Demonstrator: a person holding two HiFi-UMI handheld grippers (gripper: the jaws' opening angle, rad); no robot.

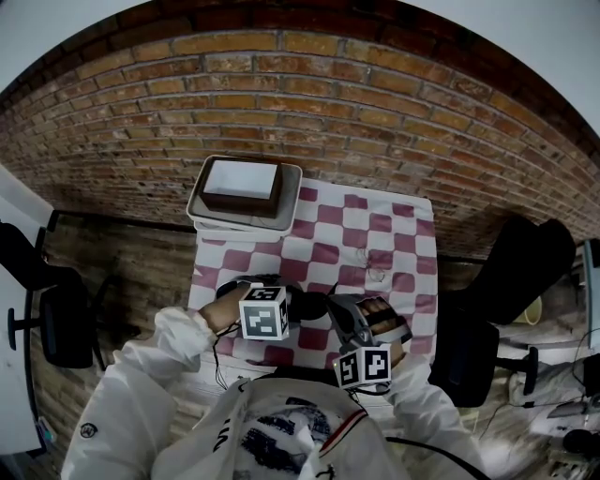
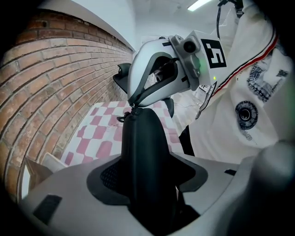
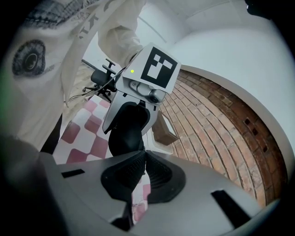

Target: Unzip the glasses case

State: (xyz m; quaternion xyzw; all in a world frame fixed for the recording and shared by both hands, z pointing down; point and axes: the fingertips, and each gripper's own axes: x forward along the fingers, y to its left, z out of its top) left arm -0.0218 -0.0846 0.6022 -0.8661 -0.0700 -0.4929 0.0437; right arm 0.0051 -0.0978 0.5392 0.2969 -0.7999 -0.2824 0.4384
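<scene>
The glasses case [image 2: 144, 156], judged stiff and light, was clamped mid-body by the left fingers [image 2: 105, 179]. Its small, slippery zip pull [image 2: 132, 109] appeared pinched by the closed right fingers [image 3: 123, 175].

Place: you're in an office-style workroom | Walls: brick wall [image 1: 309, 103] across the top of the head view | Seating: black office chair [image 1: 56, 319] at left, another office chair [image 1: 469, 361] at right | Lower right: desk [image 1: 574, 398] with cables | Centre: table under a red-and-white checked cloth [image 1: 375, 234] | Ceiling: strip light [image 2: 200, 4], top of left gripper view
</scene>
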